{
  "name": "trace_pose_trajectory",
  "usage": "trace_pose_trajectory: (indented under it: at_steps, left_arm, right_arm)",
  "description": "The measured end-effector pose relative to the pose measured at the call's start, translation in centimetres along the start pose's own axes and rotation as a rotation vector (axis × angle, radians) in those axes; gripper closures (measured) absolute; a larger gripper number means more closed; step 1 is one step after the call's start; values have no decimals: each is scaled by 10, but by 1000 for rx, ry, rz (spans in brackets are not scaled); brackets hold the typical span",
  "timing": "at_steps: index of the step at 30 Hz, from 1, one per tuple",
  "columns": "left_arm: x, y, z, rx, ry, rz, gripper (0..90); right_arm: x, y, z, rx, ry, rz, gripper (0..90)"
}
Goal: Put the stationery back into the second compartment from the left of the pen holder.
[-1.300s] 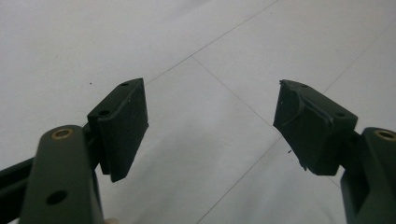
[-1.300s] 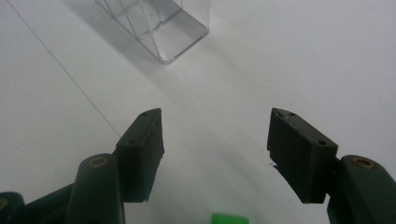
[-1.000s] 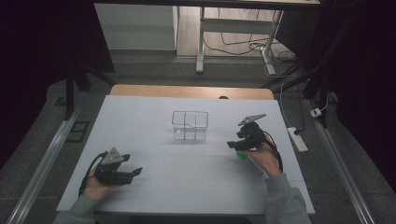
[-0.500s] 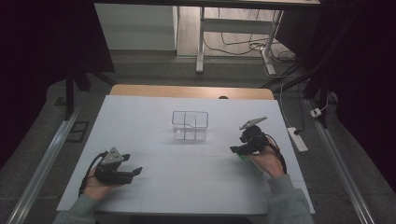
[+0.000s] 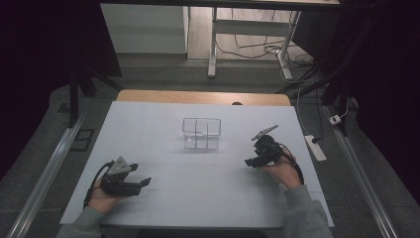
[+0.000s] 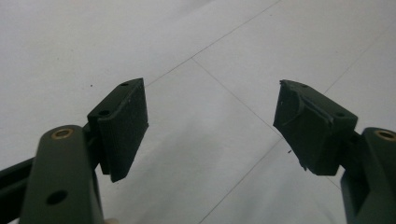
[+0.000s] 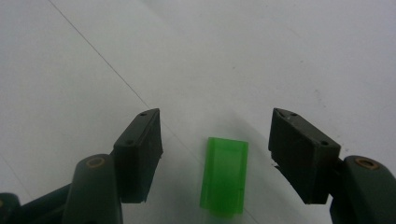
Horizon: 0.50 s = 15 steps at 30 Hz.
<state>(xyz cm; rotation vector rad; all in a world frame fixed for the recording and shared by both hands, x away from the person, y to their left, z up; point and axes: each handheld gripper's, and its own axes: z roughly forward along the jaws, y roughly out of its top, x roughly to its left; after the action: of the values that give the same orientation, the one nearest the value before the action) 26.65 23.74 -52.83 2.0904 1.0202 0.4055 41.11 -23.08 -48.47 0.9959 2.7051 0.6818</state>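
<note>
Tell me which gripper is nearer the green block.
Right. The right gripper is open with the green block lying between its fingers, untouched. The left gripper is across the table.

lab-type test bench, white-covered table (image 5: 163, 124), floor rails (image 5: 42, 173), power strip (image 5: 315, 148), loose cables (image 5: 257, 47), dark surroundings

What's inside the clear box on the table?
The clear box has dividers inside and looks empty. It is small and see-through from up here, so something tiny could go unseen.
</note>
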Motion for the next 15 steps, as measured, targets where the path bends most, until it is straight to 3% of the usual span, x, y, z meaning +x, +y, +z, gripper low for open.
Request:
trace_pose_trajectory:
  at_steps: [9,15]
  left_arm:
    - [0,0,0,-1,0,1,256]
    - [0,0,0,2,-1,3,256]
  right_arm:
    - [-3,-3,5,70,-51,7,347]
    - [-4,-5,9,118,-58,1,361]
